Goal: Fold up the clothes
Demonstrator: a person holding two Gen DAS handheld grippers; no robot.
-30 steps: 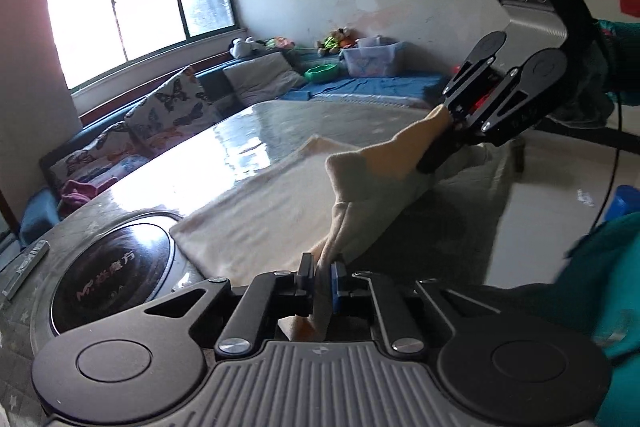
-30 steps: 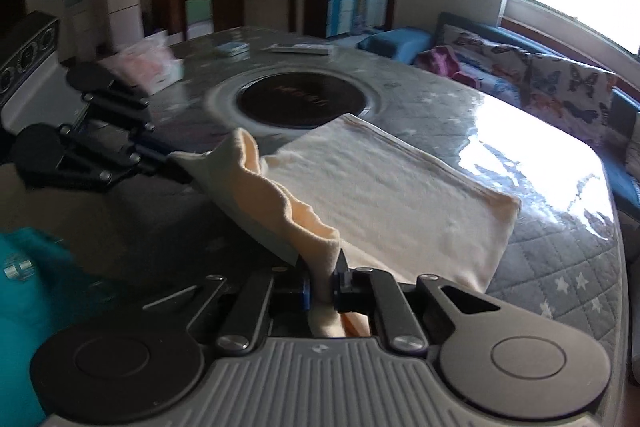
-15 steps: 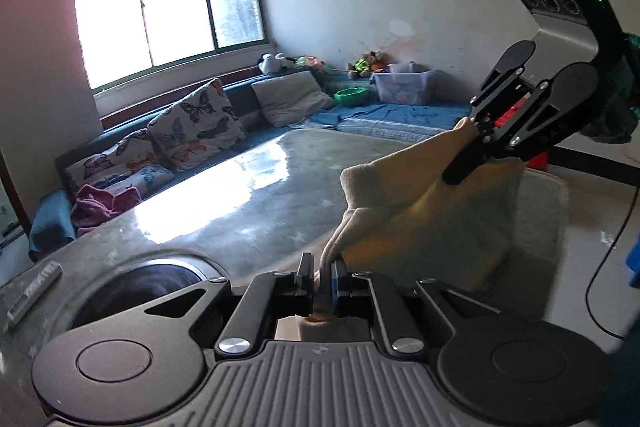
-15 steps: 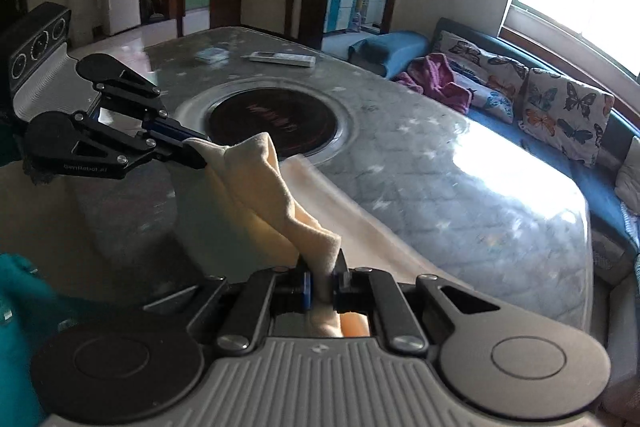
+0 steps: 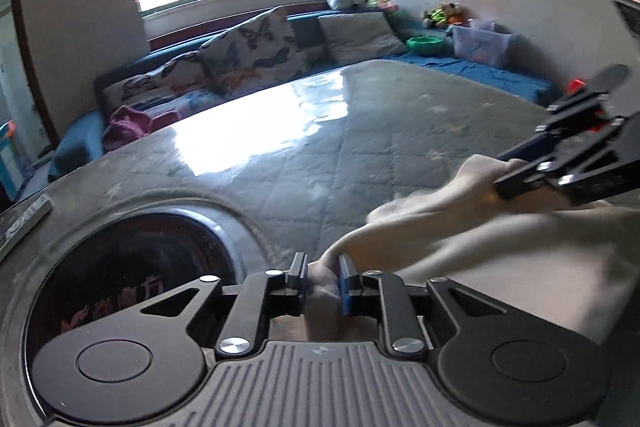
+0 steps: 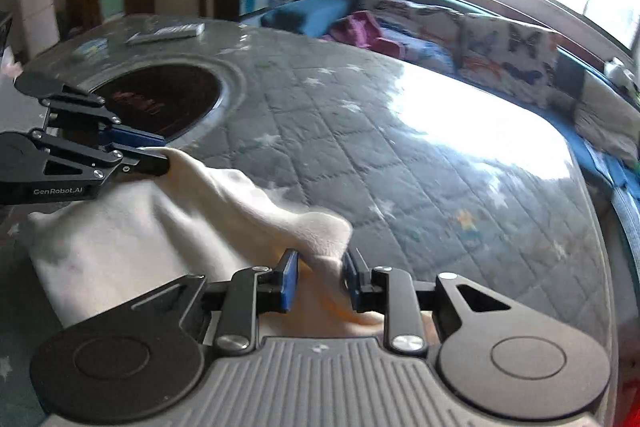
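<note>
A cream cloth [image 5: 500, 247] lies folded near the front edge of the grey quilted table [image 5: 360, 131], and also shows in the right wrist view [image 6: 132, 239]. My left gripper [image 5: 323, 281] has its jaws slightly parted with a cloth corner between them. It shows in the right wrist view [image 6: 160, 153] at the cloth's left corner. My right gripper [image 6: 318, 279] has its jaws parted wider around the other corner, with gaps beside the cloth. It shows in the left wrist view [image 5: 508, 175] at the cloth's right end.
A round black cooktop [image 5: 132, 267] is set into the table left of the cloth; it also shows in the right wrist view [image 6: 160, 99]. A remote [image 6: 168, 33] lies at the far edge. A sofa with butterfly cushions [image 5: 248, 55] lines the window wall.
Both grippers have brought the lifted cloth edge down onto the table, folding the cloth over itself. Their jaws, shut tight before, now stand parted, the right more than the left.
</note>
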